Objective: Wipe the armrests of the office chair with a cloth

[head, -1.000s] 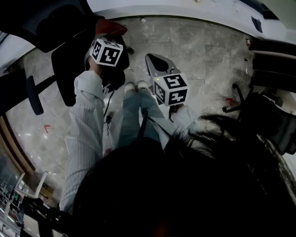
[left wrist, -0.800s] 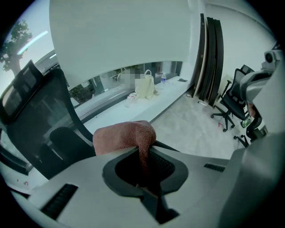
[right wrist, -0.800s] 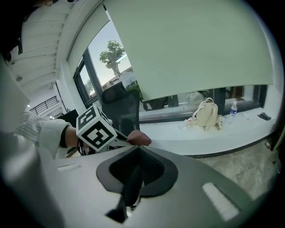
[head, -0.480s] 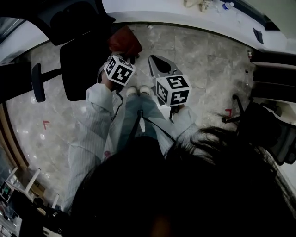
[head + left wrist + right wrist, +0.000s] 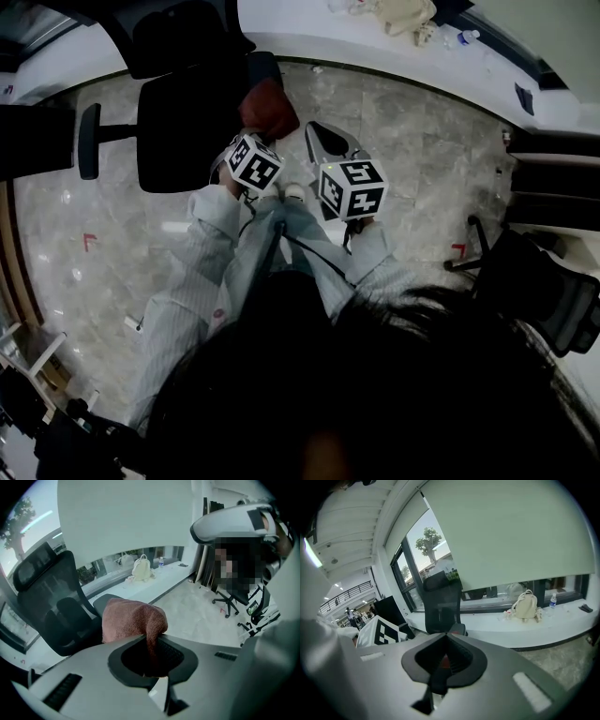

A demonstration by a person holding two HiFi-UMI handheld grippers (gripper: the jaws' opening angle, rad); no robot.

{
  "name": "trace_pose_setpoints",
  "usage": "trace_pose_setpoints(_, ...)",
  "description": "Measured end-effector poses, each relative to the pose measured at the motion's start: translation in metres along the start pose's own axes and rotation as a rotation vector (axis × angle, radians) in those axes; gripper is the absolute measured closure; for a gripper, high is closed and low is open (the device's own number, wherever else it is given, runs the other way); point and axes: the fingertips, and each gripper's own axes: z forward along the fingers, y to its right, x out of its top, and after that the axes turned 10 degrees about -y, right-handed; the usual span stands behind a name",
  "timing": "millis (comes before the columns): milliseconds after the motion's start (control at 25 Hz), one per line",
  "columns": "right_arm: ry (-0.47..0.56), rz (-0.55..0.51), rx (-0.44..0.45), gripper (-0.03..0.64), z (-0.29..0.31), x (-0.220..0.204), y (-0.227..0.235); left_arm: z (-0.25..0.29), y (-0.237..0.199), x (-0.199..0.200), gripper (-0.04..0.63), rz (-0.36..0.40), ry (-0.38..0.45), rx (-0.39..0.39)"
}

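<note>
The black office chair [image 5: 183,141] stands at the upper left of the head view, with one armrest [image 5: 88,141] sticking out on its far side. A reddish cloth [image 5: 267,108] sits by the near right edge of the seat, bunched over the tips of my left gripper [image 5: 261,131]. In the left gripper view the cloth [image 5: 133,620] hangs from the shut jaws of the left gripper [image 5: 152,644], with the chair's mesh back [image 5: 47,597] behind it. My right gripper [image 5: 319,133] hovers just right of the cloth, jaws together and empty; the right gripper [image 5: 446,658] faces the chair [image 5: 443,604].
A white ledge [image 5: 375,47] under the windows runs along the far side, with a cream backpack [image 5: 525,605] and a bottle [image 5: 553,601] on it. More black chairs [image 5: 544,281] stand at the right. The person's legs and shoes [image 5: 293,192] are below the grippers on the marble floor.
The left gripper with the cloth has come right, closer to the right gripper. The head view has shifted so that more of the chair and ledge shows.
</note>
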Motion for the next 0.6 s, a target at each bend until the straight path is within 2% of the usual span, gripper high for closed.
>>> trace_pose_setpoints(80,0.019,-0.023,0.002,0.615,-0.002,0.008,-0.003,-0.01,-0.012,0.009,0.563,-0.037,0.068,0.031)
trace_pose_setpoints(280,0.07,-0.075,0.019,0.615,-0.029,0.035,-0.019,-0.093,-0.045,0.044,0.563,-0.235,0.337,0.07)
trace_pose_setpoints(480,0.207,-0.162,0.034,0.615,-0.073,0.098,-0.039,-0.225,-0.063,0.088,0.563,-0.29,0.645,0.135)
trace_pose_setpoints(600,0.288,-0.21,0.046,0.615,-0.103,0.132,-0.057,-0.298,-0.057,0.109,0.563,-0.3,0.828,0.184)
